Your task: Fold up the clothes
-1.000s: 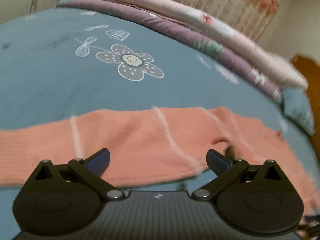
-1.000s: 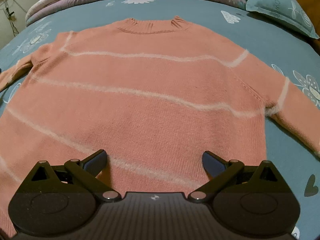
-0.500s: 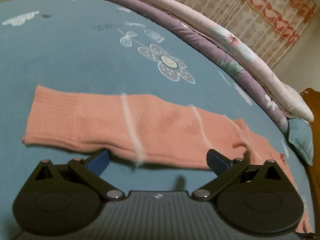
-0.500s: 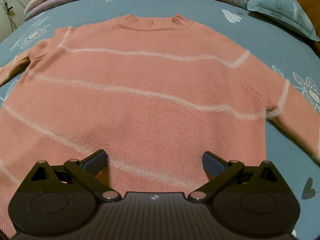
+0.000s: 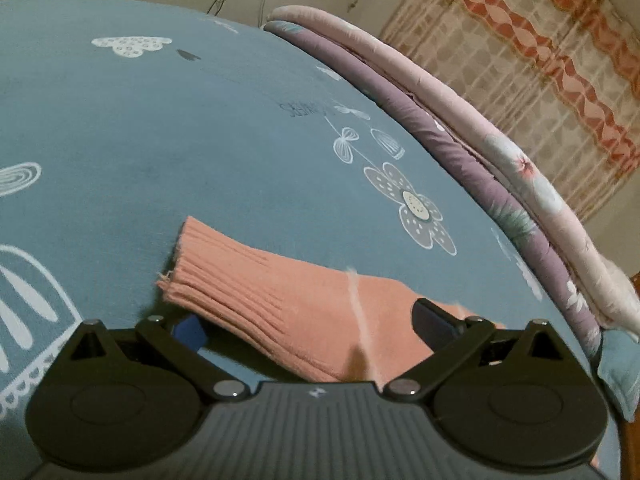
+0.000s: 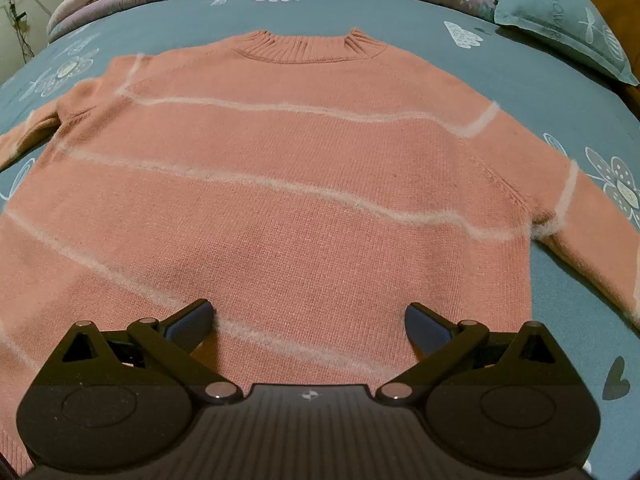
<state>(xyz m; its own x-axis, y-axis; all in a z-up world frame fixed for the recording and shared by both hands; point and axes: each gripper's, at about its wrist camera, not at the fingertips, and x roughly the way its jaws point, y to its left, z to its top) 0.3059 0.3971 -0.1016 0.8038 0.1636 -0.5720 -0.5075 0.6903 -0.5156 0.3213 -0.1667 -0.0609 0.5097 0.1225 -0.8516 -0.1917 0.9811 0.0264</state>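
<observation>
A salmon-pink knit sweater (image 6: 304,208) with thin white stripes lies flat on the blue bedsheet, collar (image 6: 308,46) at the far side. My right gripper (image 6: 308,322) hovers open over its lower body, nothing between the fingers. In the left wrist view one sleeve (image 5: 304,316) stretches across the sheet, its ribbed cuff (image 5: 208,272) pointing left. My left gripper (image 5: 308,326) is open and low over the sleeve near the cuff, one finger on each side of it. The sleeve passes under the gripper body, so contact is hidden.
The blue sheet (image 5: 160,140) with white flower prints covers the bed. Folded purple and pink quilts (image 5: 500,184) lie along the far edge, with a blue pillow (image 6: 560,28) at the back right. A patterned curtain (image 5: 540,60) hangs behind.
My left gripper has slid along the sleeve toward the cuff and dropped lower, so the cuff now sits between its fingers. The right gripper has barely moved.
</observation>
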